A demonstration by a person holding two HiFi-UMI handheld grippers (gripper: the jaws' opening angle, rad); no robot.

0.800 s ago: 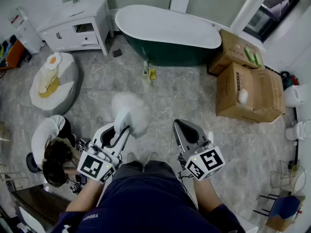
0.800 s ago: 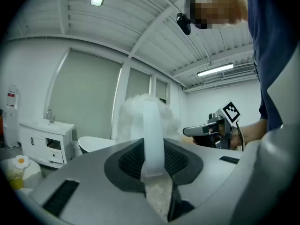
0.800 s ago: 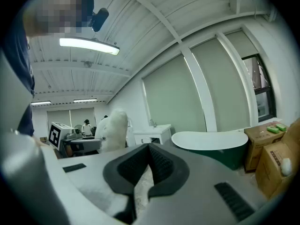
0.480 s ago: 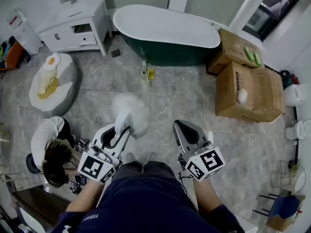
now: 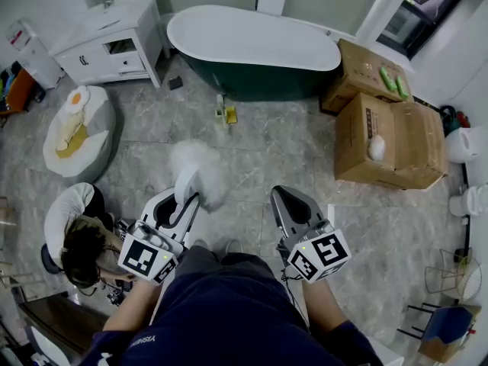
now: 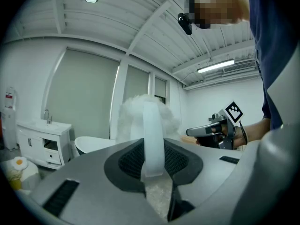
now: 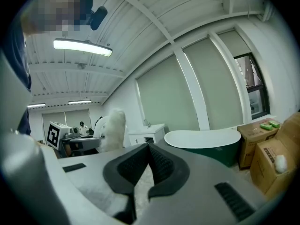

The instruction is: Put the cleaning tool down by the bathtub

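Note:
The cleaning tool is a fluffy white duster (image 5: 197, 170) on a pale translucent handle (image 6: 152, 139). My left gripper (image 5: 185, 194) is shut on that handle, and the fluffy head (image 6: 146, 112) stands up past the jaws. The white-and-dark-green bathtub (image 5: 255, 40) stands across the floor ahead, also visible low in the left gripper view (image 6: 91, 144) and in the right gripper view (image 7: 204, 139). My right gripper (image 5: 284, 197) is level with the left, shut, with nothing between its pads (image 7: 157, 165). From the right gripper view the duster (image 7: 112, 129) shows at the left.
A white vanity cabinet (image 5: 114, 40) stands left of the tub. Cardboard boxes (image 5: 389, 139) sit to its right. Small yellow items (image 5: 225, 114) lie on the floor before the tub. A round cushion (image 5: 76, 132) and a seated person (image 5: 76, 242) are at the left.
The left gripper with the duster has drifted slightly left and forward. The view has shifted a little toward the tub. Both grips look unchanged.

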